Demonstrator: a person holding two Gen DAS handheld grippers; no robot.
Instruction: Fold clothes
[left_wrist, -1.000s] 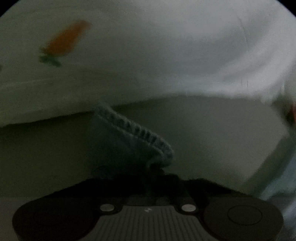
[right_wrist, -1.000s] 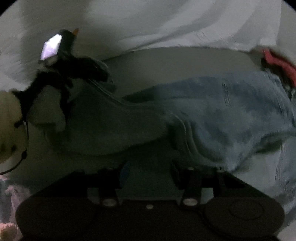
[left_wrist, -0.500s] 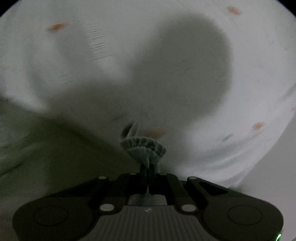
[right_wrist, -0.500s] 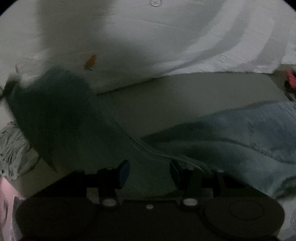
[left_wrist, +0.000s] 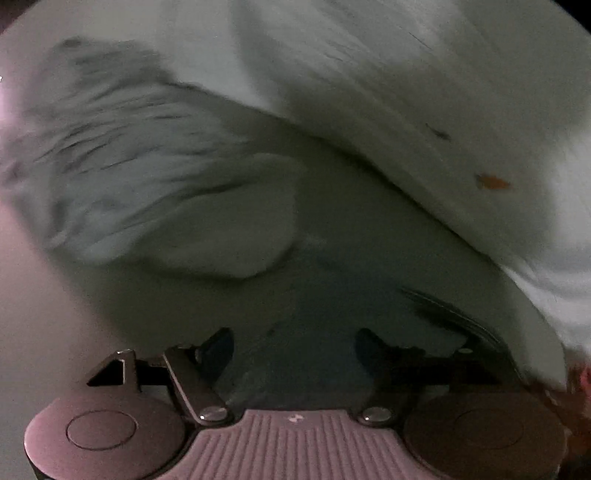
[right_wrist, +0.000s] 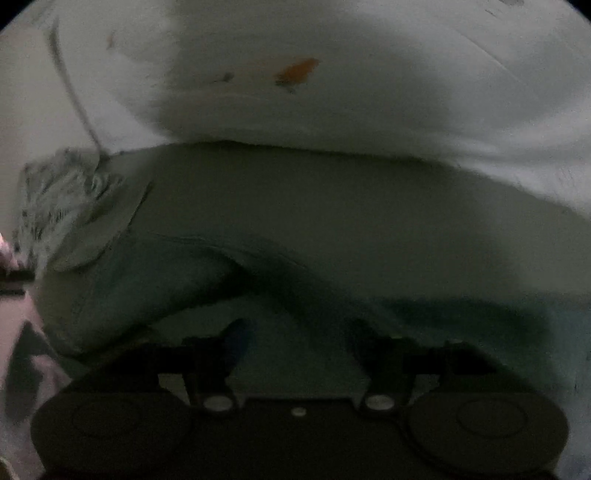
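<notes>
Where a knitted blue hem had been pinched shut between the left gripper fingers a moment before, jaws now stood wide apart after just opening, nothing pressed by the pads. In the left wrist view, saw dark blue garment lying low in the centre of the frame, blurred, reaching down between the spread fingers, not clamped. Noted a pale grey crumpled cloth across the left and middle, where earlier only white had filled the frame. Found white bedding with small orange carrots sweeping from top centre to the right edge.

In the right wrist view, found the right gripper jaws wider than before, having just opened further, pads free of cloth. Saw the blue garment spread dim across the lower left and centre, above the fingertips, flatter than earlier. Saw the grey mottled cloth at mid left and carrot-print bedding along the top.
</notes>
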